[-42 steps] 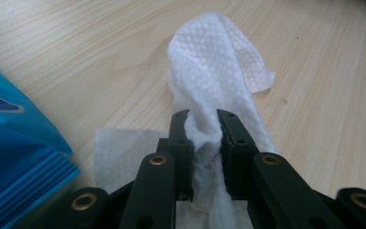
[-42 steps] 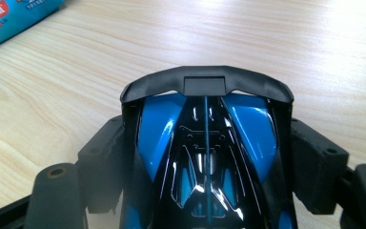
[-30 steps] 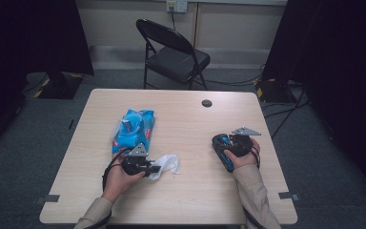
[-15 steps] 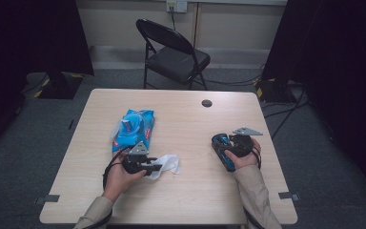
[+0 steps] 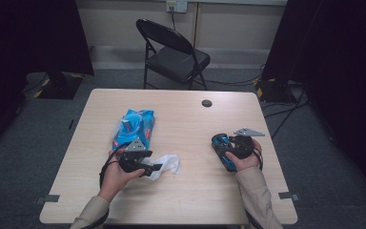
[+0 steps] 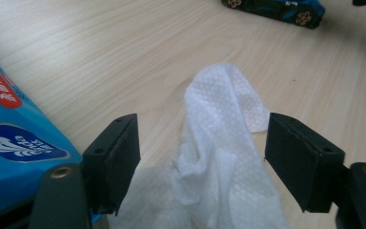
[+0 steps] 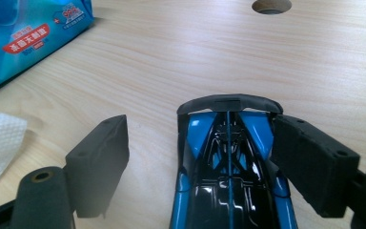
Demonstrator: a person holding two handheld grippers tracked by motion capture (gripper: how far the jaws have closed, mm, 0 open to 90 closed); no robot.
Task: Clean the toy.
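Dim room, dark edges; lit tabletop; near jaws slightly blurred.

The white wipe [image 6: 221, 157] runs off the bottom edge in the left gripper view, so its near end can't be seen. The blue wipes pack [image 6: 14, 143] is cut off at the left side there, and its writing is too small to read. In the right gripper view, the blue toy car [image 7: 228, 167] loses its near half below the picture. From above, the right hand [image 5: 245, 155] covers part of the car.
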